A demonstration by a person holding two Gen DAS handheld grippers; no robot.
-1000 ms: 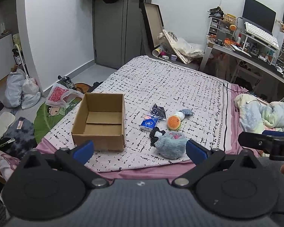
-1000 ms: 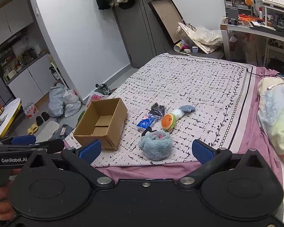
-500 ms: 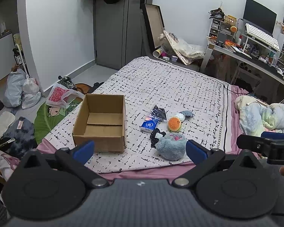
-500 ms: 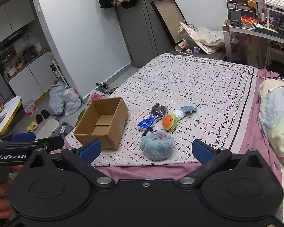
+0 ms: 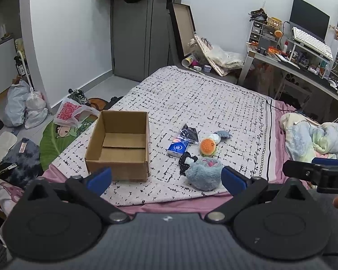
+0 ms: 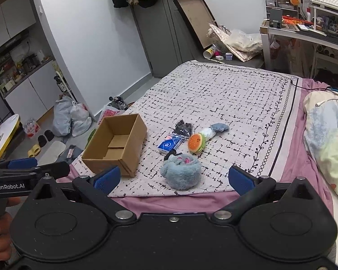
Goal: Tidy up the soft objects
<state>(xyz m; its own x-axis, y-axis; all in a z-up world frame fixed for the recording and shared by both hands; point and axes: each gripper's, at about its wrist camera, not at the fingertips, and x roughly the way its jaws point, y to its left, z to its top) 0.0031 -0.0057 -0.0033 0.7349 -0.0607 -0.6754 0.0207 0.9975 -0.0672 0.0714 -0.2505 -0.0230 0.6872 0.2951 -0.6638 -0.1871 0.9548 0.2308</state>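
Note:
An open, empty cardboard box (image 5: 120, 144) (image 6: 116, 145) sits on the patterned bedspread (image 5: 191, 103) near its front left. To its right lie a fluffy blue plush (image 5: 204, 173) (image 6: 181, 173), a burger plush (image 5: 207, 146) (image 6: 196, 143), a blue tissue pack (image 5: 177, 148) (image 6: 169, 145), a black packet (image 5: 189, 132) (image 6: 182, 128), a black cord (image 5: 184, 160) and a white-and-blue soft toy (image 5: 220, 135) (image 6: 214, 129). My left gripper (image 5: 166, 177) is open and empty, short of the bed's front edge. My right gripper (image 6: 173, 177) is open and empty, in front of the blue plush.
A crumpled blanket (image 5: 315, 137) (image 6: 326, 139) lies on the bed's right side. Bags (image 5: 24, 108), slippers and clothes litter the floor on the left. A cluttered desk (image 5: 304, 63) stands at the back right. A framed board (image 5: 183, 27) leans by the door.
Both grippers have moved slightly toward the bed; the box and soft objects appear a little closer. Nothing on the bed has moved.

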